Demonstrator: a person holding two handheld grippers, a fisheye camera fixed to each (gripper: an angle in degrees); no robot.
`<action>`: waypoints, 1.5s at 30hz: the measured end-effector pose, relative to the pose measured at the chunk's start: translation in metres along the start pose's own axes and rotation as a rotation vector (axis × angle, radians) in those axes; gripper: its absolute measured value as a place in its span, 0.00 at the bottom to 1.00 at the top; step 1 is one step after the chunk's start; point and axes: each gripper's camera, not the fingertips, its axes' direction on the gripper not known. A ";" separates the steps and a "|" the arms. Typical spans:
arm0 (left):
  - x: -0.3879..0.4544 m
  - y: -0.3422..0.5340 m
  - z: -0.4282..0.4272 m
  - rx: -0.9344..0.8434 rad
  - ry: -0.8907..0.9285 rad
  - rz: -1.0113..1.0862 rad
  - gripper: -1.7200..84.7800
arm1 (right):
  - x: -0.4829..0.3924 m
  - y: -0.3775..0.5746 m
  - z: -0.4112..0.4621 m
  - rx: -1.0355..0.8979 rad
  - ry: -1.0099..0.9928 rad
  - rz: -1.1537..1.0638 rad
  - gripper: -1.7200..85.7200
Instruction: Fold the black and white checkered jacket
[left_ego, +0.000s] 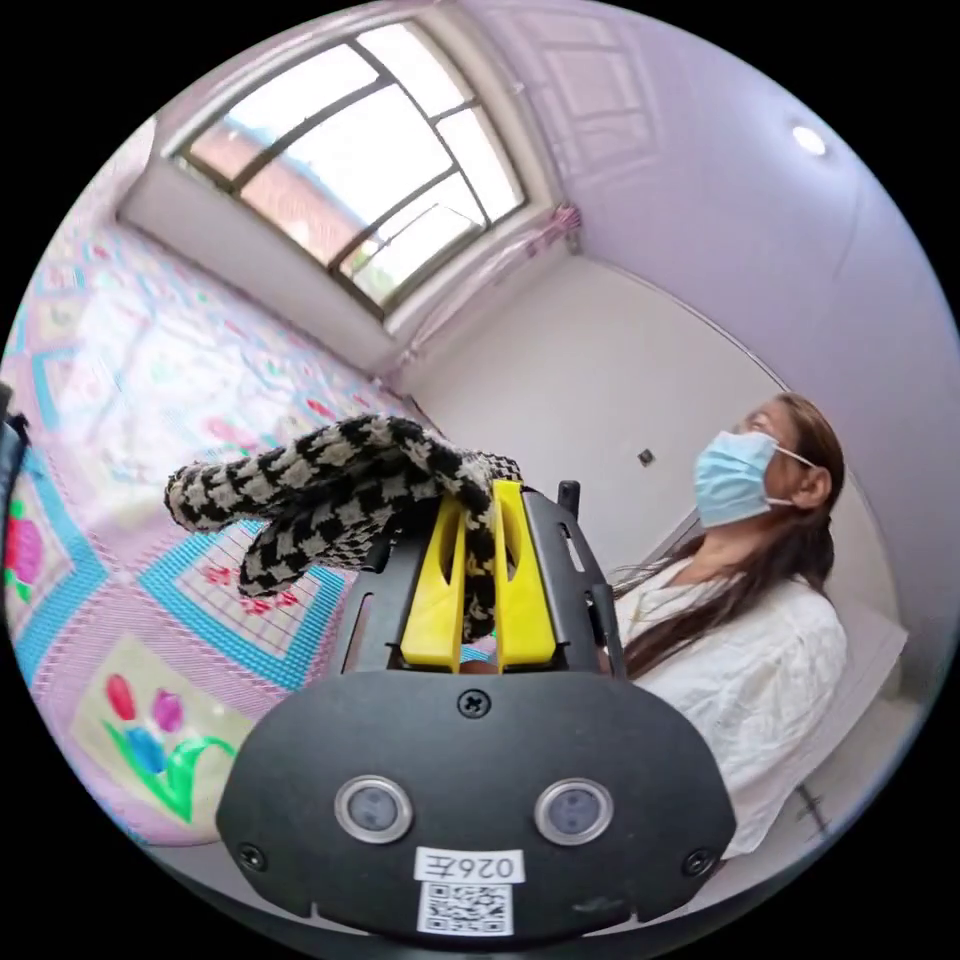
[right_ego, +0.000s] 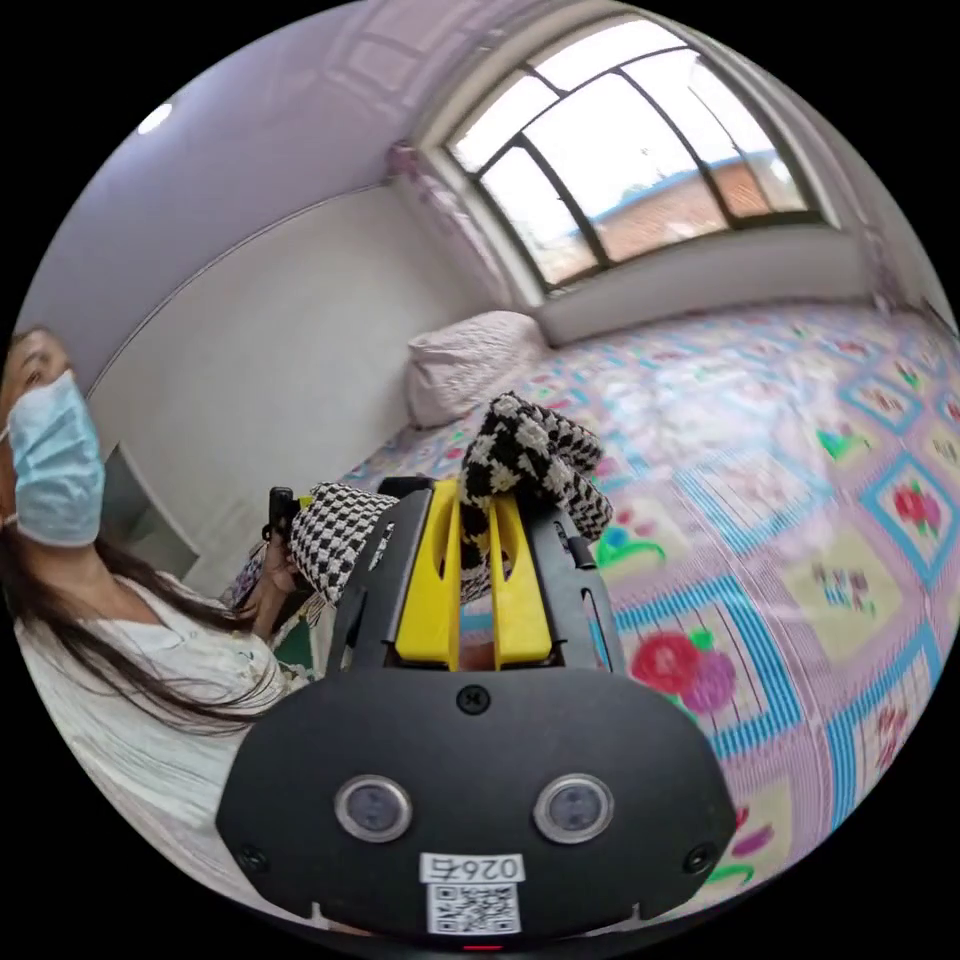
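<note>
We have the black and white checkered knit jacket (left_ego: 330, 485) pinched in both yellow-jawed grippers, left (left_ego: 478, 570) and right (right_ego: 476, 565), lifted above the floral quilted bed (right_ego: 800, 520). Looks like the spread step; next, lay it flat.

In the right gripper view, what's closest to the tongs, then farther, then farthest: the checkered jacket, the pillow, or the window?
1. The checkered jacket, pinched between the right tongs.
2. The pillow, beyond the jacket at the bed's far end, by the wall.
3. The window, highest up, behind the pillow and the quilt.
</note>
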 end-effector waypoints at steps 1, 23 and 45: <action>-0.023 -0.003 0.047 -0.059 0.031 -0.055 0.08 | 0.024 0.009 -0.021 -0.007 0.045 0.084 0.02; -0.203 0.065 0.249 -0.245 -0.109 -0.355 0.08 | 0.141 0.079 -0.170 0.192 0.369 0.758 0.09; -0.306 -0.022 0.443 -0.784 -0.651 -0.177 0.13 | 0.220 -0.157 -0.035 0.023 0.613 0.703 0.05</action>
